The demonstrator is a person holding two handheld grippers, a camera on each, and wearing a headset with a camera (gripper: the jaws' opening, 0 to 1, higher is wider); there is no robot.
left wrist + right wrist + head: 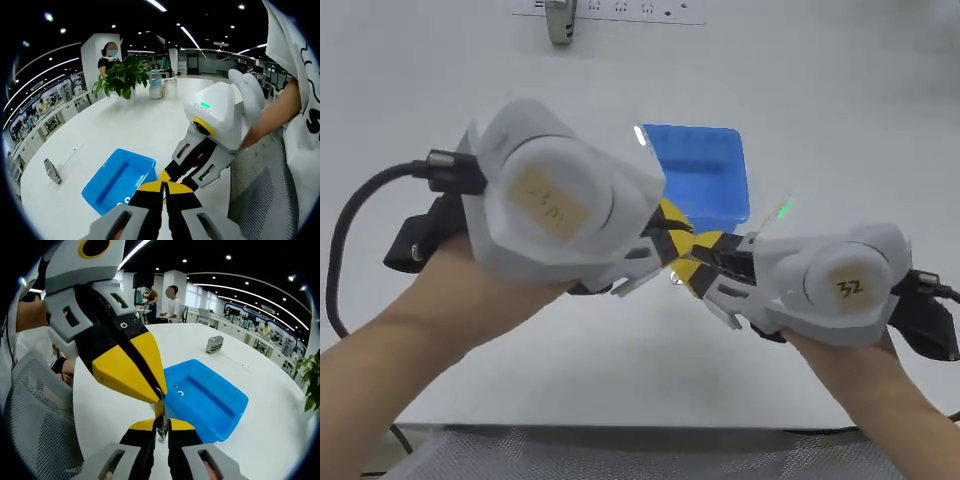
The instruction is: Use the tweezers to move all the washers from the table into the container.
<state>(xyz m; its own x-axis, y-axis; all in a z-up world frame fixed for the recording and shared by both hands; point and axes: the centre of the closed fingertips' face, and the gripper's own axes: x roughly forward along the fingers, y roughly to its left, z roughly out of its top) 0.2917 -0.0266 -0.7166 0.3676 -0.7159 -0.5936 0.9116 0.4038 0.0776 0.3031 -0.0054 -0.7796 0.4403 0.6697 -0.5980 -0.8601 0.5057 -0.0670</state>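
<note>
Beside 1 blue rectangular plastic container holding 2 round washers, right gripper pinching metal tweezers, left gripper clenched.

I am holding the left gripper in my left hand, near and to the left, and the right gripper in my right hand, near and to the right. Both forearms are reaching in from the near edge. The grippers are pointing inward at each other, their yellow tips meeting in the middle. In the left gripper view my left jaws are pressing together, tip to tip. In the right gripper view my right jaws are closing tight on the thin tweezers, and the left gripper's tip is touching their upper end; I cannot tell whether it is gripping them.
</note>
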